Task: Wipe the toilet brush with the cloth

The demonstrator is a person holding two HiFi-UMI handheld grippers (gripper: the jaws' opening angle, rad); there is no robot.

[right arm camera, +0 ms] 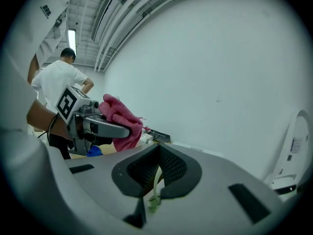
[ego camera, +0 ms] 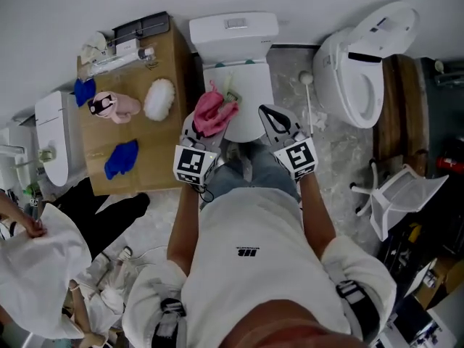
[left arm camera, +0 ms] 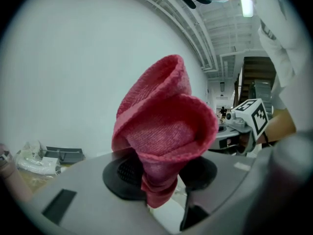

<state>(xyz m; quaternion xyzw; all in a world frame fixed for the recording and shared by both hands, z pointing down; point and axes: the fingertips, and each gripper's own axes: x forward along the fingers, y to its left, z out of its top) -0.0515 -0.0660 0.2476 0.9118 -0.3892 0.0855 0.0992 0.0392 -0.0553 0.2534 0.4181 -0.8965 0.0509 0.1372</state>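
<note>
My left gripper [ego camera: 206, 127] is shut on a pink cloth [ego camera: 214, 112], which stands bunched up out of its jaws [left arm camera: 166, 131]. It hovers over the closed lid of a white toilet [ego camera: 254, 85]. A small pale green brush [ego camera: 230, 88] lies on that lid, just beyond the cloth. My right gripper [ego camera: 264, 112] hangs over the lid's right side with its jaws shut and nothing held. In the right gripper view the green brush [right arm camera: 155, 192] shows through the gap behind the closed tips [right arm camera: 159, 148]. A white long-handled brush [ego camera: 309, 104] leans beside the toilet.
A cardboard-topped stand [ego camera: 163, 172] at the left carries blue cloths [ego camera: 121, 158], a white fluffy item [ego camera: 159, 98] and a pink thing [ego camera: 116, 106]. A second toilet [ego camera: 362, 64] with raised lid stands at the right, a white rack [ego camera: 402, 194] below it. Another person [ego camera: 32, 267] crouches lower left.
</note>
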